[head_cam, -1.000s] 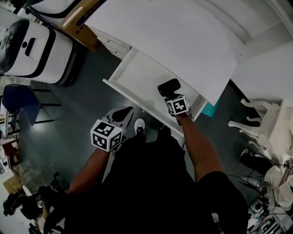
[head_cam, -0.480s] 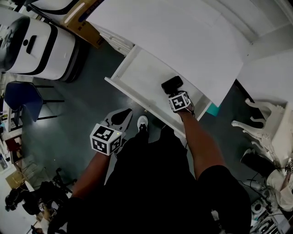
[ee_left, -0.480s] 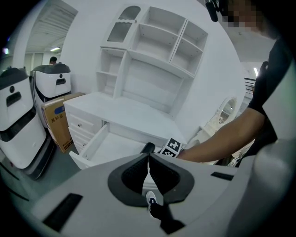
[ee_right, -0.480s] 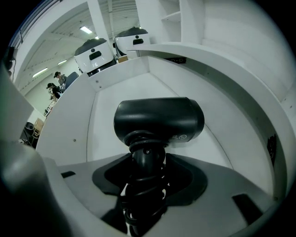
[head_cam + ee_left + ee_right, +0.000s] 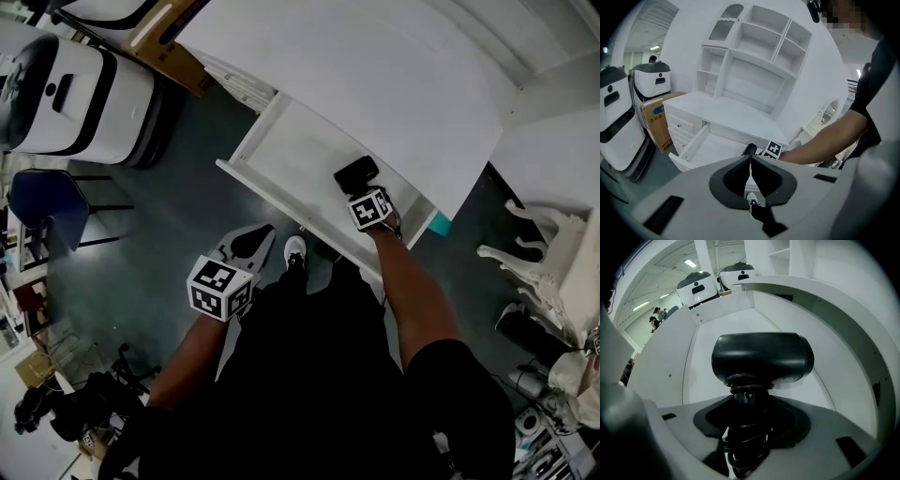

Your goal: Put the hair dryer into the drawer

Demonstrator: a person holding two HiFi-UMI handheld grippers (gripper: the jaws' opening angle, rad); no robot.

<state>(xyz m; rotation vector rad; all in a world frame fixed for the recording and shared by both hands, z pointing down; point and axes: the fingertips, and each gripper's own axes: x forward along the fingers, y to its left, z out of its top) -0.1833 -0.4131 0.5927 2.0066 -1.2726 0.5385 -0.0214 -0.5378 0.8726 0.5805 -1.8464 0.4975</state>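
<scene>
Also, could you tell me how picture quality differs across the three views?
Head view: dim, dark clothing loses detail against the bright white drawer. Left gripper view: strong fisheye, black corners, bowed shelves. Right gripper view: the hair dryer looms nearly featureless black.

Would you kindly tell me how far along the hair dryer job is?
Done: the drawer stands open and the hair dryer is picked up. In hand: the right gripper grips it by the handle, inside the drawer. To do: set it down and let go. The left gripper is shut and empty.
</scene>
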